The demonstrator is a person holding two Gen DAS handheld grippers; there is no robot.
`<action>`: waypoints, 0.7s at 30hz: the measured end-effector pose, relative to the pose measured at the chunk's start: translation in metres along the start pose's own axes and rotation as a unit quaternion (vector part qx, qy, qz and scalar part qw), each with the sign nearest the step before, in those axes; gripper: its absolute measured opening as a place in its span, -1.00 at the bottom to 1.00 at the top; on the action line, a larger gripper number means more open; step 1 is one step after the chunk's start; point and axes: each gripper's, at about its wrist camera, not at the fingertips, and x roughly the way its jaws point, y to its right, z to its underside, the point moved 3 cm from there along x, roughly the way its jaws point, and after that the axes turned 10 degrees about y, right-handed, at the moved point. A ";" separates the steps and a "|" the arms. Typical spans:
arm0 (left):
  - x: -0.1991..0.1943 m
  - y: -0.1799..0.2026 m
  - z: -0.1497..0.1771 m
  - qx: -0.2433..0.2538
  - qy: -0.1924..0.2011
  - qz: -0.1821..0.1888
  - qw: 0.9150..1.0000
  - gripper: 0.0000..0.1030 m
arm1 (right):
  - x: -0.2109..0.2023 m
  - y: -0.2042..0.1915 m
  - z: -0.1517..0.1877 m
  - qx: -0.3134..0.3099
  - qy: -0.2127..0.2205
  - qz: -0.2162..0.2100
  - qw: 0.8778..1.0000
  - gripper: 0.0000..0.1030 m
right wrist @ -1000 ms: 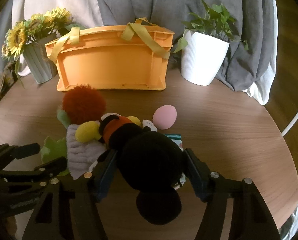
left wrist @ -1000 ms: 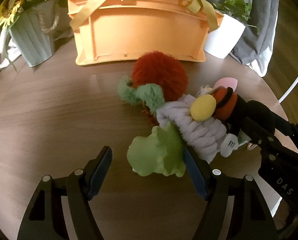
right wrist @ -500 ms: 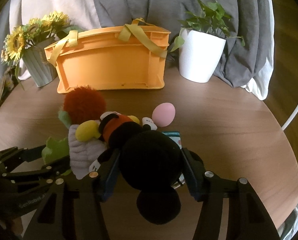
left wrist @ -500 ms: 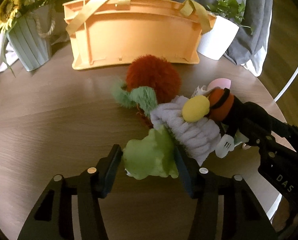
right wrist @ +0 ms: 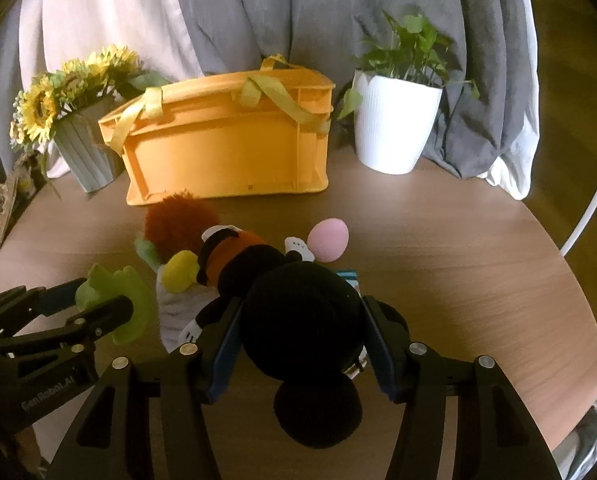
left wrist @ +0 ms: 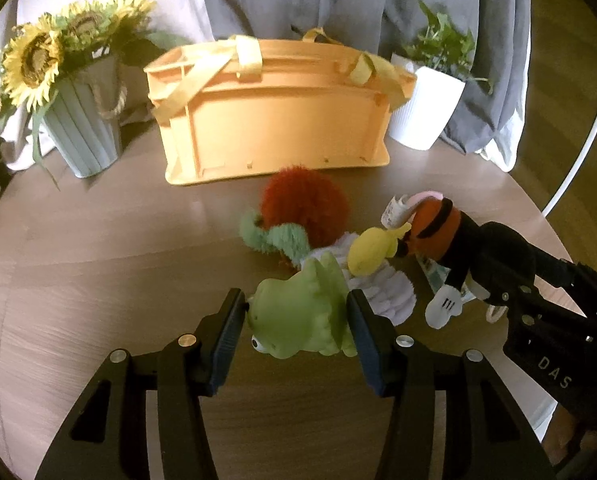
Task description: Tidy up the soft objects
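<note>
left gripper (left wrist: 296, 330) clamps green toy (left wrist: 298, 316) | right gripper (right wrist: 300, 340) apparently grips black plush (right wrist: 298, 320)

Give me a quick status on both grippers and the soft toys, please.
Left gripper shut on green frog toy. Right gripper shut on black plush mouse. Orange crate behind, handles draped over the opening.

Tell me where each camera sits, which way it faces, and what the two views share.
Left wrist: on the left gripper, looking forward and down at the green frog toy between its pads; the right gripper shows at the right edge.
Right wrist: on the right gripper, facing the black mouse plush in its grip; the left gripper shows at lower left.
Shared: orange crate, sunflower vase, white plant pot, red fuzzy ball, round wooden table.
</note>
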 end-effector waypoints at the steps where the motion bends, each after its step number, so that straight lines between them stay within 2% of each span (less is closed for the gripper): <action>1: -0.002 -0.001 -0.001 0.000 0.003 -0.001 1.000 0.00 | -0.001 0.000 -0.001 0.000 0.002 0.000 1.000 0.12; 21: -0.060 -0.004 -0.049 0.006 0.098 -0.016 0.995 -0.01 | -0.039 -0.008 -0.043 0.009 0.065 -0.013 0.998 0.12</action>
